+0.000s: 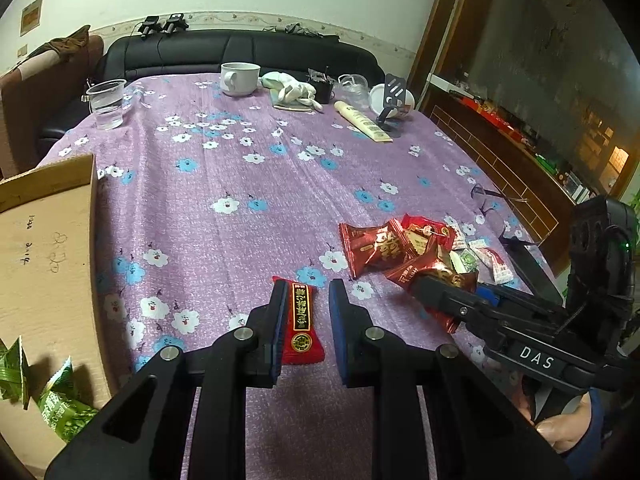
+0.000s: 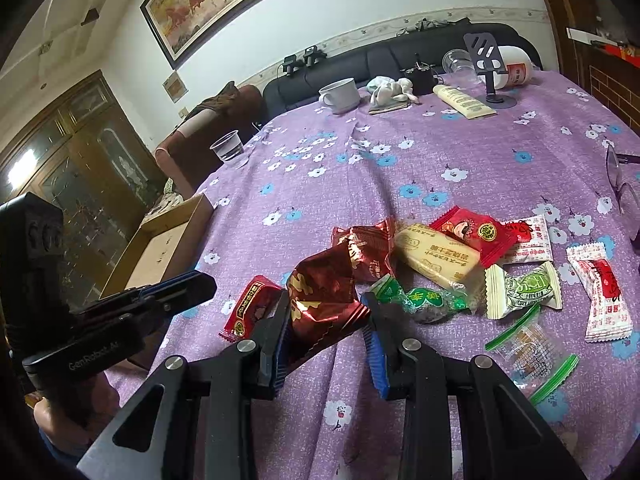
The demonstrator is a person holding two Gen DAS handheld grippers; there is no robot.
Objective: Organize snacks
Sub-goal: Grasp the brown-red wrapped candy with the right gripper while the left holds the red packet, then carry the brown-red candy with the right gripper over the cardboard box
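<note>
My left gripper [image 1: 309, 286] hovers just over a flat red bar snack [image 1: 302, 320] that lies on the purple flowered cloth [image 1: 240, 184]. Its jaws stand narrow, and the pads do not press on the bar. From the right wrist view, the left gripper [image 2: 200, 280] looks shut, with the red bar [image 2: 248, 308] on the cloth below its tip. My right gripper [image 2: 326, 298] is shut on a dark red foil packet [image 2: 324, 304] at the near edge of a snack pile [image 2: 460, 264]. An open cardboard box [image 1: 48, 240] at the left holds green packets [image 1: 60, 400].
The pile has a yellow biscuit pack [image 2: 436, 260], a green candy [image 2: 416, 300], white packets [image 2: 600, 292] and a zip bag [image 2: 528, 344]. Far across the table stand a water cup [image 1: 106, 104], a white mug [image 1: 239, 78], a tube [image 1: 364, 122] and a phone stand [image 1: 394, 96]. Glasses [image 2: 620, 184] lie at the right.
</note>
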